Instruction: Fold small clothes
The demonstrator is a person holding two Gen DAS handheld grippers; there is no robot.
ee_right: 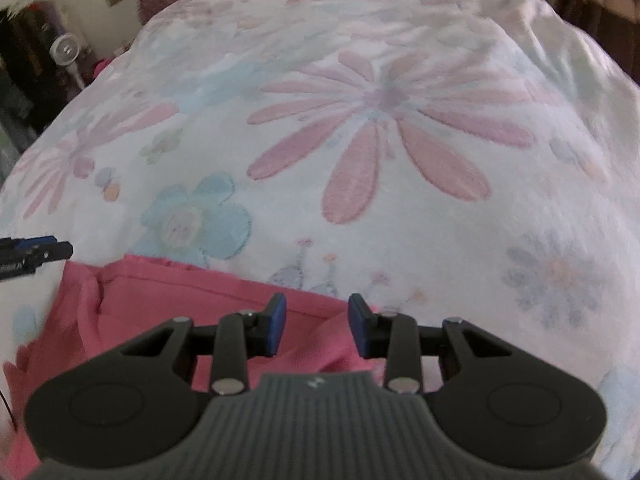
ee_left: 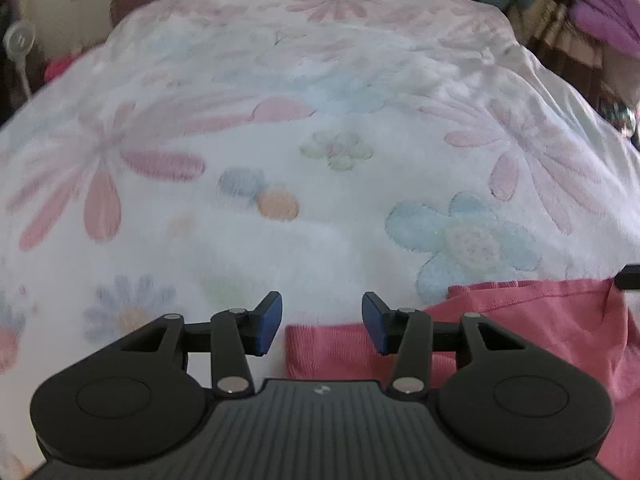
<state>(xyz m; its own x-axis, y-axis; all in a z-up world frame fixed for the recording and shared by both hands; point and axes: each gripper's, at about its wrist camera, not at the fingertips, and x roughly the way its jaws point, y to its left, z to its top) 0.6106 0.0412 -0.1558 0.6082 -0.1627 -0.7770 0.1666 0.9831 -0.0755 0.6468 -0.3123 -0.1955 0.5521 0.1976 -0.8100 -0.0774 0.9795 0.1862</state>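
Note:
A small pink garment [ee_left: 520,320] lies flat on a white flowered blanket [ee_left: 320,160]. In the left wrist view it fills the lower right. My left gripper [ee_left: 322,326] is open and empty, over the garment's left edge. In the right wrist view the garment [ee_right: 180,300] fills the lower left. My right gripper [ee_right: 316,328] is open and empty, above the garment's right part near its far hem. The left gripper's fingertips [ee_right: 44,250] show at the left edge of that view, and a tip of the right gripper [ee_left: 628,276] shows at the right edge of the left wrist view.
The blanket [ee_right: 400,140] covers a bed and spreads far beyond the garment. A small white fan [ee_right: 66,52] and dark shelves stand off the bed's left side. Purple and teal soft items [ee_left: 600,12] lie at the far right corner.

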